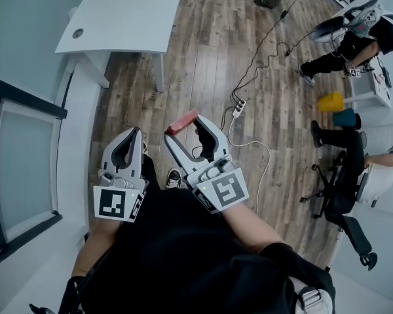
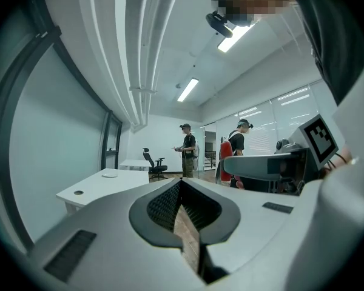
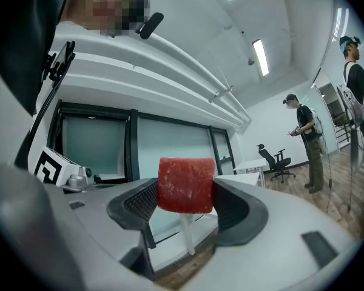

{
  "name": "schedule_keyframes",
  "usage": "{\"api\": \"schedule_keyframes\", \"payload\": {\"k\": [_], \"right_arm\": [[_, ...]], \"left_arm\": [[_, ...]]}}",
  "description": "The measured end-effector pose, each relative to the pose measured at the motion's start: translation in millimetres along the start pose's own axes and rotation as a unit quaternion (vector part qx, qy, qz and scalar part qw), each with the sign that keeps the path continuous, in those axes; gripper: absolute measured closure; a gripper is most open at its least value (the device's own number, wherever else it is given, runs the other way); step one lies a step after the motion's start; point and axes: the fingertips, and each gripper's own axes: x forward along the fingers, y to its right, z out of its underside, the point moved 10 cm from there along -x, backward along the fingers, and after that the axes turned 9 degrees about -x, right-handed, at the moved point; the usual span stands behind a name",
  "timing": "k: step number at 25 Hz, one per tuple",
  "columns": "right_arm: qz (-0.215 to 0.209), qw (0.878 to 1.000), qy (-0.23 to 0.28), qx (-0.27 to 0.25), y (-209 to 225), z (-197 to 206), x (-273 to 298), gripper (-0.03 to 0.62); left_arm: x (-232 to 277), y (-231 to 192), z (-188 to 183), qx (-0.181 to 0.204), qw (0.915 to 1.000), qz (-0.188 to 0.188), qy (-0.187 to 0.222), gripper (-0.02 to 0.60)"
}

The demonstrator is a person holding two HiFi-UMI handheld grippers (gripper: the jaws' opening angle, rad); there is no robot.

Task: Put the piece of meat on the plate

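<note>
Wood flooring runs under both grippers, held close to the person's body. Nearest, the left gripper (image 1: 135, 135) has its jaws together on nothing. Just right of it, the right gripper (image 1: 183, 126) is clamped on the piece of meat (image 3: 185, 185), a red block pinched across its flat sides at the jaw tips. It looks light and slightly yielding with a grainy, grippy surface, so a moderate squeeze on those sides should hold it. Farther left, a white counter (image 1: 128, 15) bears a shallow pale dish (image 2: 110, 174), possibly the plate.
</note>
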Motion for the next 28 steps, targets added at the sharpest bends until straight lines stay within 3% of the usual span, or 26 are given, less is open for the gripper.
{"api": "schedule_keyframes", "payload": {"k": [10, 18, 23, 28], "right_arm": [[0.004, 0.999, -0.039, -0.018, 12.6, 2.7, 106.3, 0.312], [0.0, 1.0, -0.013, -0.022, 10.1, -19.4, 169.9, 0.312], [0.002, 1.0, -0.019, -0.025, 4.0, -13.0, 221.3, 0.312], [0.018, 0.999, -0.011, -0.028, -3.4, -17.0, 246.0, 0.312]], "left_arm": [[68.1, -94.8, -20.7, -0.01, 0.9998, 0.02, 0.0, 0.589], [90.8, -145.8, -54.7, 0.002, 0.9997, 0.022, 0.015, 0.589], [105.2, -199.3, -59.3, -0.01, 0.9994, 0.025, 0.024, 0.589], [110.3, -219.8, -65.4, -0.009, 0.9989, 0.038, 0.027, 0.589]]}}
